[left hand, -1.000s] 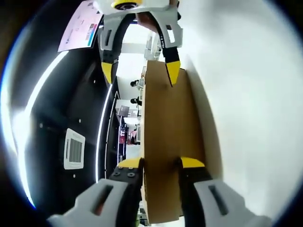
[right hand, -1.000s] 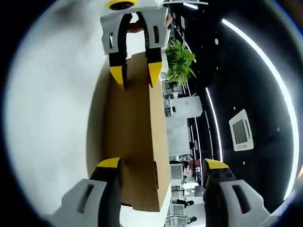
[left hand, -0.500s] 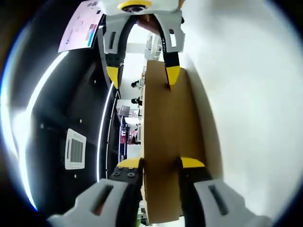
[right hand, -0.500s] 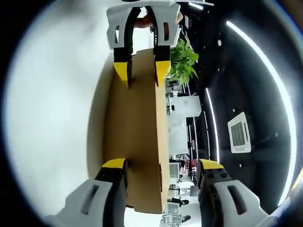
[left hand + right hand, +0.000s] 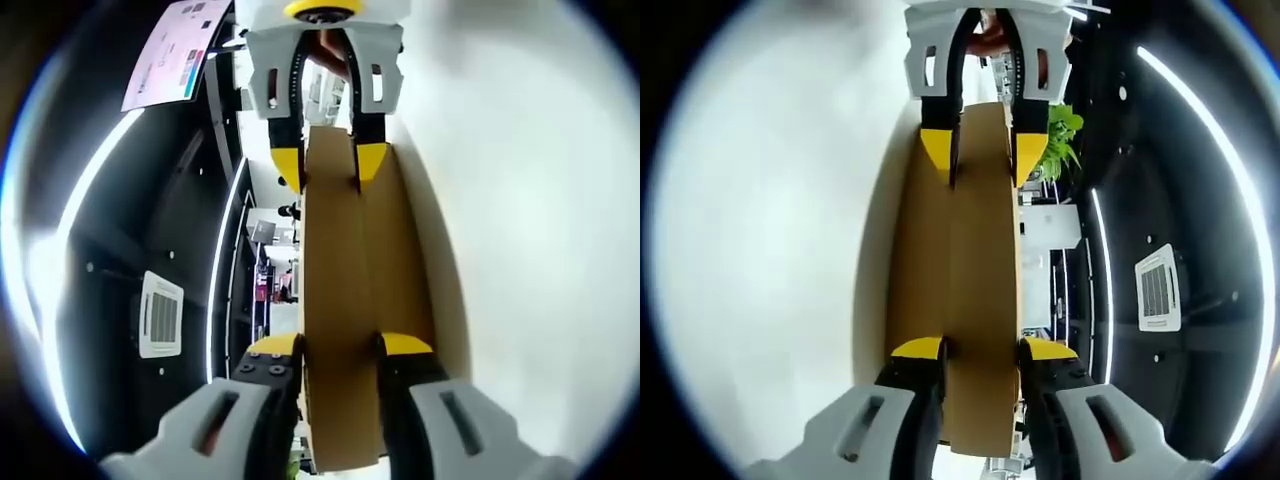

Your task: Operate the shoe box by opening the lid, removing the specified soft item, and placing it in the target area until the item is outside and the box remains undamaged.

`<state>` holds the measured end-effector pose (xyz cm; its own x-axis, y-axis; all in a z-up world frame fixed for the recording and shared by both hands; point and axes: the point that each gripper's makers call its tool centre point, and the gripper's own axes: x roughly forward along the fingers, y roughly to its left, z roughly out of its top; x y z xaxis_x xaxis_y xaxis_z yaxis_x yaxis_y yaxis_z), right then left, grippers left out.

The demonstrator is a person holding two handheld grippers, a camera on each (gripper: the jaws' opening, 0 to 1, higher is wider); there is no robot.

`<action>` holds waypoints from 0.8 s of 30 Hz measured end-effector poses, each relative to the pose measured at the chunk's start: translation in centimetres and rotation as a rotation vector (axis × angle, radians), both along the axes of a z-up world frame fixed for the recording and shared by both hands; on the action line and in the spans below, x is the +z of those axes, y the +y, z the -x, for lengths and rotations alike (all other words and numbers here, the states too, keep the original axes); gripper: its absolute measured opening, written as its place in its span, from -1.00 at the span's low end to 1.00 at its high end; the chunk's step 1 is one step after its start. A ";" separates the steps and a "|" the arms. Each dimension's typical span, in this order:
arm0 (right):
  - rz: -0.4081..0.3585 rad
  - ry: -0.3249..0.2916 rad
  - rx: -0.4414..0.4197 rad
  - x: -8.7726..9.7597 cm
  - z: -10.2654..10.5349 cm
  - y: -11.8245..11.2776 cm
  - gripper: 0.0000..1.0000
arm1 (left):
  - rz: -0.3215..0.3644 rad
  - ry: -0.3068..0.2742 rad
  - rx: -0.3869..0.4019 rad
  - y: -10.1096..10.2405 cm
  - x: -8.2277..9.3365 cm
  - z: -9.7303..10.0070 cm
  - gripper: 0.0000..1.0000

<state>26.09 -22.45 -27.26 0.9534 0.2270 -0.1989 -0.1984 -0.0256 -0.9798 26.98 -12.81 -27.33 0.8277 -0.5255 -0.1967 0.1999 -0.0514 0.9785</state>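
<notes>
— Item one, nearest? 
— Left gripper (image 5: 340, 350) pinching the cardboard lid (image 5: 345, 300) edge, as before. 
— Change? 
— Right gripper (image 5: 980, 350), spread a second ago, now clamps the opposite end; the lift looks ready, judging by both grips. 
— Surface, room? 
— White table (image 5: 520, 230); beyond, a plant (image 5: 1060, 140), a ceiling vent (image 5: 1158, 290).

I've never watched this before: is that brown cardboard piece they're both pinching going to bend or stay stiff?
The cardboard lid looks fairly stiff: its edges run straight between the left gripper and the right gripper, with no sag. It is probably light, being thin board. Hard squeezing might dent it.
</notes>
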 end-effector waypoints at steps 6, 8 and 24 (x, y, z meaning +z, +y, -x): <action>0.008 -0.004 0.026 0.2 0.2 0.1 -0.44 | 0.006 -0.015 -0.002 0.3 0.3 0.2 -0.42; 0.004 -0.003 0.030 0.2 0.2 0.1 -0.44 | -0.005 -0.026 -0.004 0.7 0.3 0.2 -0.42; -0.001 0.026 0.003 0.4 0.1 -0.1 -0.44 | 0.037 0.016 -0.002 0.8 0.5 0.3 -0.44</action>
